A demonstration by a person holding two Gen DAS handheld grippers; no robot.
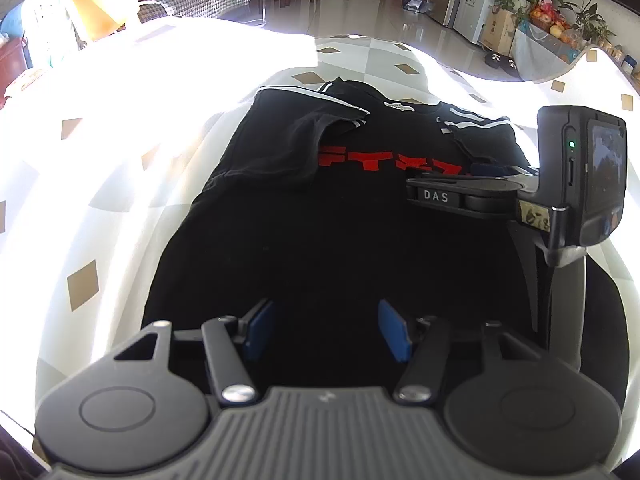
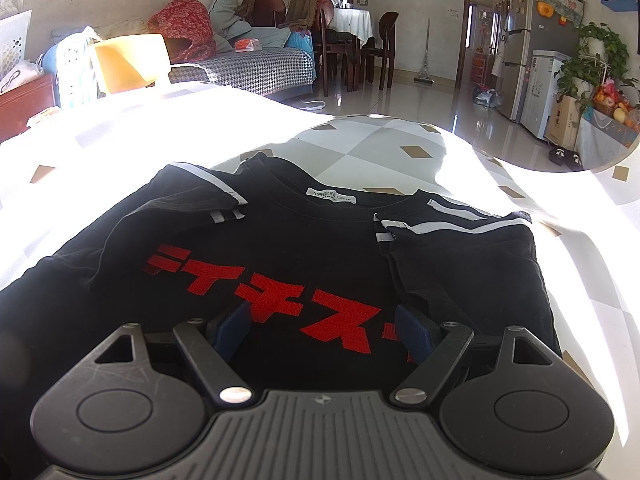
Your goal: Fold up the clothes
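A black T-shirt [image 2: 304,264] with red block lettering [image 2: 272,304] lies front-up on a white tablecloth [image 1: 120,128] scattered with tan diamonds, both white-striped sleeves folded in over its chest and its collar label [image 2: 330,196] pointing away from the cameras. The left gripper [image 1: 326,330] hovers over the shirt's lower body, its blue pads [image 1: 394,334] partly apart with only dark fabric showing between them; whether they pinch any cloth cannot be told. The right gripper [image 2: 326,332] sits over the shirt's chest lettering beside the folded right sleeve [image 2: 460,256], its jaws spread wide and gripping nothing. Beyond the shirt, a houndstooth-covered sofa [image 2: 256,68] and a dining table with dark chairs [image 2: 356,40] stand on a glossy tiled floor.
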